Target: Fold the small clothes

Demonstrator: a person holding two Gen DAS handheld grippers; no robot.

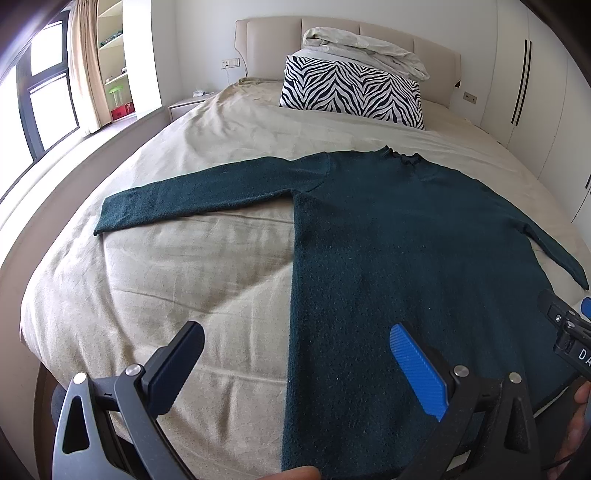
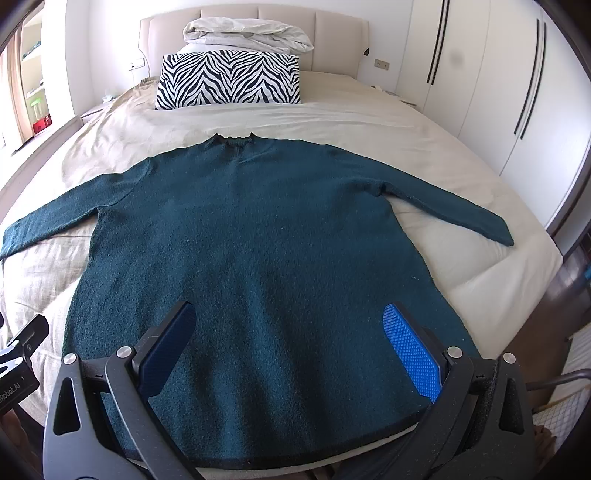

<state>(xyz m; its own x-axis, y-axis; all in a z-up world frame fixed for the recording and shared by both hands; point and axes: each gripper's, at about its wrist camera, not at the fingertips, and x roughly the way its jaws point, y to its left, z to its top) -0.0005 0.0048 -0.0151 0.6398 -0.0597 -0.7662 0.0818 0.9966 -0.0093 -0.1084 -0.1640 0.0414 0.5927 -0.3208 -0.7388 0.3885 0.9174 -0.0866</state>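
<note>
A dark teal knit sweater (image 1: 399, 229) (image 2: 258, 240) lies flat and face up on the bed, collar toward the headboard, both sleeves spread out sideways. My left gripper (image 1: 295, 354) hovers open above the sweater's left side edge near the hem, one finger over the sheet and the blue-padded one over the knit. My right gripper (image 2: 291, 332) is open above the lower middle of the sweater, close to the hem, holding nothing. The right gripper's body (image 1: 569, 332) shows at the right edge of the left wrist view.
The bed (image 1: 184, 258) has a beige sheet. A zebra-striped pillow (image 2: 229, 79) and a folded white duvet (image 2: 247, 35) sit by the headboard. White wardrobes (image 2: 498, 81) line the right side; a window and shelves (image 1: 114, 66) stand at the left.
</note>
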